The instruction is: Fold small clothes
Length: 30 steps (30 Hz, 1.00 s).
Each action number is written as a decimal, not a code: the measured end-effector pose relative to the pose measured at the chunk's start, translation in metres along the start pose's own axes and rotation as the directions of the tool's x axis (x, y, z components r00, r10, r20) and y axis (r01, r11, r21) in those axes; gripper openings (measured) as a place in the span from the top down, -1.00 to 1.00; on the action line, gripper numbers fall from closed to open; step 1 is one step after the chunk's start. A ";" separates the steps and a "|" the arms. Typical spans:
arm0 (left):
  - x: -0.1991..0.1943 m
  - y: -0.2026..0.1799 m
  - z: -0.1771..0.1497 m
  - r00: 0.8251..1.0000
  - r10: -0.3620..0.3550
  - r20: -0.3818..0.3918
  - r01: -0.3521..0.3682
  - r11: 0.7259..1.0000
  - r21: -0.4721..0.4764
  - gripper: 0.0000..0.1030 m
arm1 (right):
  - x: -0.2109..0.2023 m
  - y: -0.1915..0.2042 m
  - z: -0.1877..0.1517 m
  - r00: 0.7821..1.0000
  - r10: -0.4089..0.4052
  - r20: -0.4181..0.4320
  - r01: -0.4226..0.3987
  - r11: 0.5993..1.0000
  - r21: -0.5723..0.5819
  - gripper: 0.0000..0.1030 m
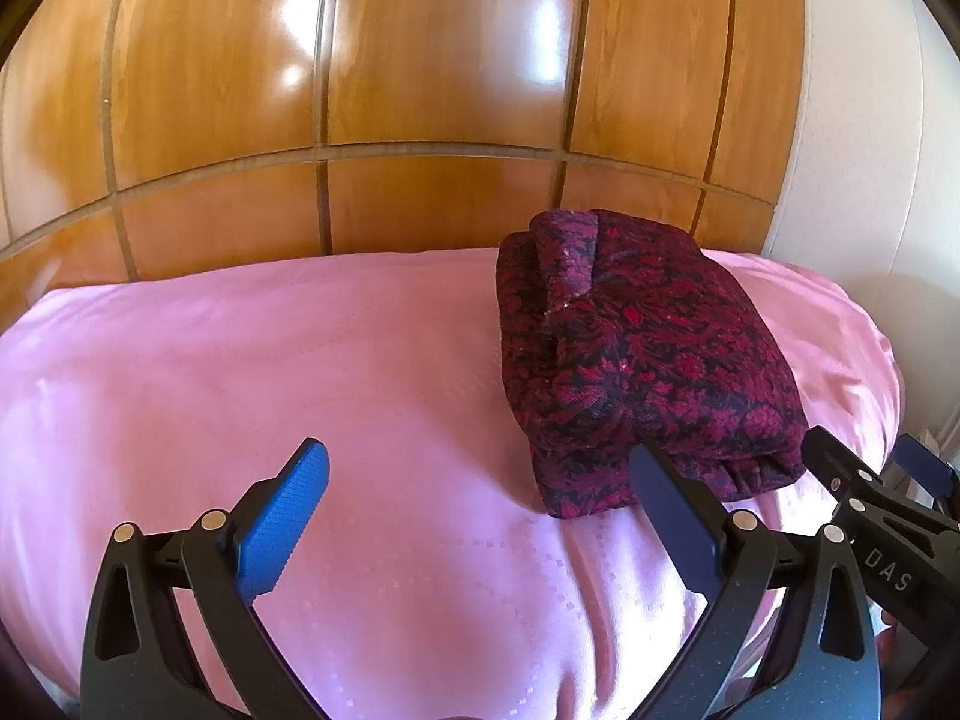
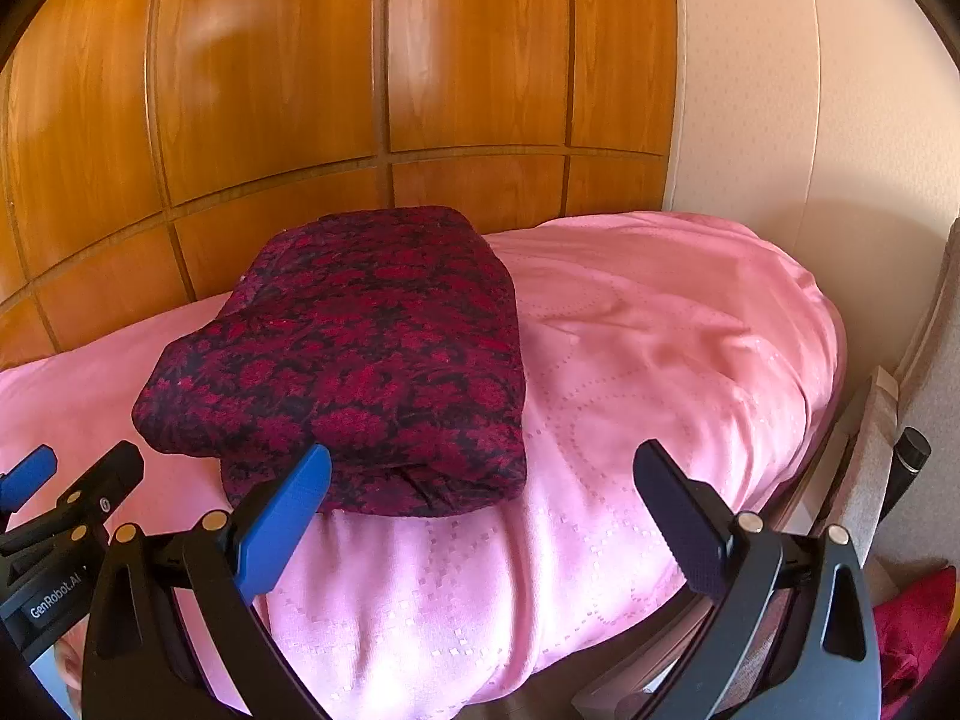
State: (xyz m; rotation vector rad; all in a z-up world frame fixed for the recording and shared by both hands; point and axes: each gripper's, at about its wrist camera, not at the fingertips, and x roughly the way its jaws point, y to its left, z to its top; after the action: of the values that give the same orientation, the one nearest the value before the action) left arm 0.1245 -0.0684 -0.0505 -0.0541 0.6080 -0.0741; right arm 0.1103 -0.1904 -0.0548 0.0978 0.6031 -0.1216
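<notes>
From the left wrist, the left tongs (image 1: 480,516) are seen wide and empty, just in front of the folded red cloth (image 1: 648,360), which lies on the pink bed (image 1: 240,372). From the right wrist, the right tongs (image 2: 480,510) are spread wide and empty too. The cloth (image 2: 360,354) looks soft, light and floppy; it is best gripped at its thick near edge.

Glossy wood-panelled wardrobe (image 1: 420,90) behind pink bed (image 1: 300,360).

Your left gripper (image 1: 480,510) hangs wide apart over the pink bedspread (image 1: 300,372), holding nothing. The folded garment (image 1: 642,360) lies to the right, its near edge just behind your right finger (image 1: 672,516). Your right gripper (image 1: 870,480) shows at the right edge, and wood panels (image 1: 390,90) stand at the far side.
</notes>
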 end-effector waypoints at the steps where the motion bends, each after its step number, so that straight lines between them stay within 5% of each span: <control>1: 0.000 0.000 0.000 1.000 0.000 -0.001 0.000 1.000 0.002 -0.92 | 0.000 0.000 0.000 1.000 -0.001 -0.001 0.001 1.000 0.001 -0.95; 19: -0.004 -0.003 -0.001 1.000 0.012 0.015 -0.012 1.000 -0.008 -0.92 | 0.001 0.004 -0.001 1.000 0.004 -0.002 -0.004 1.000 -0.013 -0.95; 30: 0.013 0.007 -0.003 0.998 0.002 -0.057 -0.004 0.999 -0.044 -0.92 | -0.001 0.002 0.002 0.999 0.040 0.011 -0.040 0.999 -0.006 -0.95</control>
State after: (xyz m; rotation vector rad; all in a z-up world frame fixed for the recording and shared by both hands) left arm 0.1340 -0.0629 -0.0614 -0.0943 0.6667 -0.0592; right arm 0.1111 -0.1885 -0.0529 0.1038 0.5896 -0.0816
